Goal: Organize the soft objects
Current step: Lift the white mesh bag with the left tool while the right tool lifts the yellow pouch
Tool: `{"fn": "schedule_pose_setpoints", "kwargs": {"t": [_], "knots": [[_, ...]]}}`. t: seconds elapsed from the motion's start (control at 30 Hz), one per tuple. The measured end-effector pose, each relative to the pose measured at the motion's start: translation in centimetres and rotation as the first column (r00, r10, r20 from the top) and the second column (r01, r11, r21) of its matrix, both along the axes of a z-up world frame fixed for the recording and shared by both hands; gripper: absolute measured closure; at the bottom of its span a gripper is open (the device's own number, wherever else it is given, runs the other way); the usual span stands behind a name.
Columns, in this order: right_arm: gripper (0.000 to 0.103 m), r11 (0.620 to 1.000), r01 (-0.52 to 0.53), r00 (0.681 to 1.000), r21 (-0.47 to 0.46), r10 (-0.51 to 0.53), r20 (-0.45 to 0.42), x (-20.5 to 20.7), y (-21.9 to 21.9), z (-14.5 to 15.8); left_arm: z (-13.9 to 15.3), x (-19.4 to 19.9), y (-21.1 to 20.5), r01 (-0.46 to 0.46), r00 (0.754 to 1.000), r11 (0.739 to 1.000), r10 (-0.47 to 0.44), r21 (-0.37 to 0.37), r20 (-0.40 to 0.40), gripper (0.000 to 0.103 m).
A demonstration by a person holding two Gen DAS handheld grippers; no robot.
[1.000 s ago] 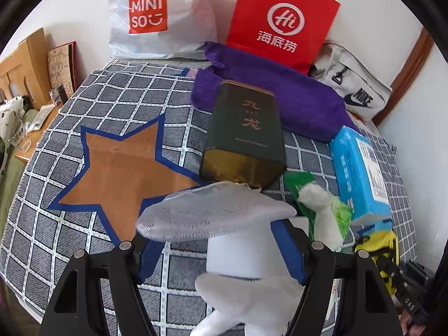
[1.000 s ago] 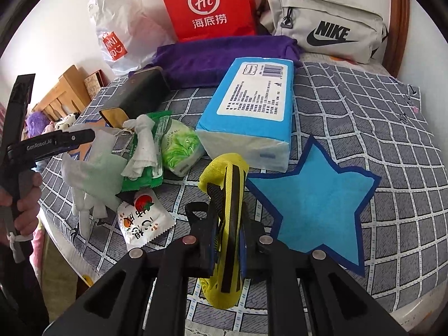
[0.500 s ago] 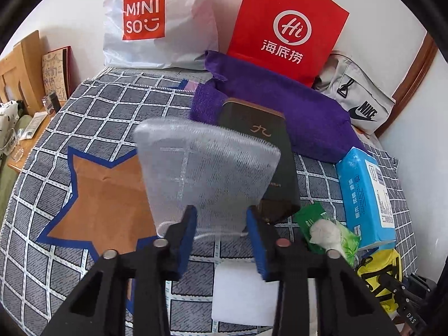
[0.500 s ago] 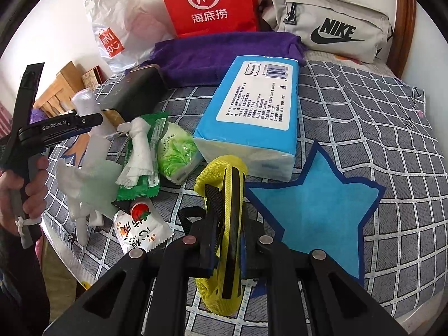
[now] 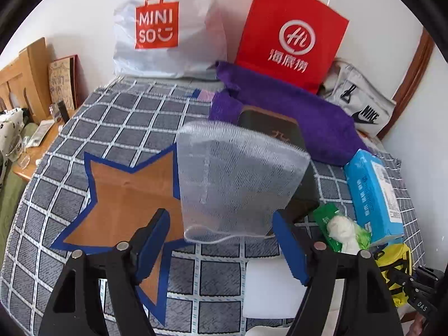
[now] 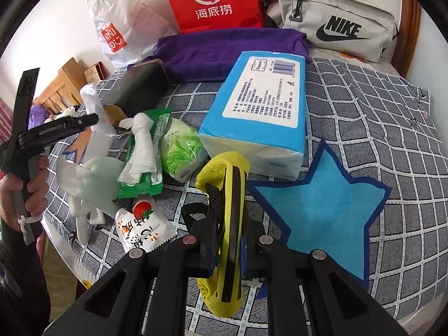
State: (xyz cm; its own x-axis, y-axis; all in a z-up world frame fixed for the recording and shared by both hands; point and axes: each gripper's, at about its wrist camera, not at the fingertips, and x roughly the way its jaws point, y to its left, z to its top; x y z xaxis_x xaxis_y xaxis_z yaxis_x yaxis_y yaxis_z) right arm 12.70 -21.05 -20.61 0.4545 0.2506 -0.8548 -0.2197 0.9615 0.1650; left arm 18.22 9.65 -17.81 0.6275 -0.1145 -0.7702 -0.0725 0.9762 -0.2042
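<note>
**Operator:** What did you record for my left side?

**Inspector:** Your left gripper [image 5: 221,217] had its fingers set wide apart. The white mesh pouch [image 5: 238,176] stood upright in the gap between them, over the right-hand points of the brown star [image 5: 126,196] and toward the middle of the bed [image 5: 126,117]. Its lower corner lay against or just beside the right finger; I could not tell whether they touched. The dark tin [image 5: 280,128] lay directly behind the pouch, with the purple towel [image 5: 322,123] beyond it toward the far edge.

**Operator:** And the right?

**Inspector:** Your right gripper [image 6: 226,224] had its fingers clamped on the yellow fabric item [image 6: 221,168], which carried a black strap. You held it upright near the near edge of the bed, just beside the left point of the blue star [image 6: 322,196]. The blue tissue pack [image 6: 260,112] lay just behind it.

**Operator:** Anything else noted?

**Inspector:** The green wipes packet [image 6: 142,168] and the strawberry sachet [image 6: 145,229] lay toward the left edge in the right wrist view, near your left hand [image 6: 25,187].
</note>
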Motion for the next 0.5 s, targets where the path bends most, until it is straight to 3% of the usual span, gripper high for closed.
{"fn": "schedule_pose_setpoints", "kwargs": {"t": [0.23,0.5], "knots": [[0.09,1.0,-0.007,1.0,0.001,0.007,-0.009,0.4,0.2,-0.3,-0.8,1.5,-1.0,0.053,0.998,0.997,-0.052,0.057,-0.025,0.027],[0.095,0.999,-0.03,1.0,0.029,0.03,0.004,0.7,0.5,0.1,-1.9,2.5,-1.7,0.101,0.994,0.993,-0.099,0.055,-0.041,0.027]]}}
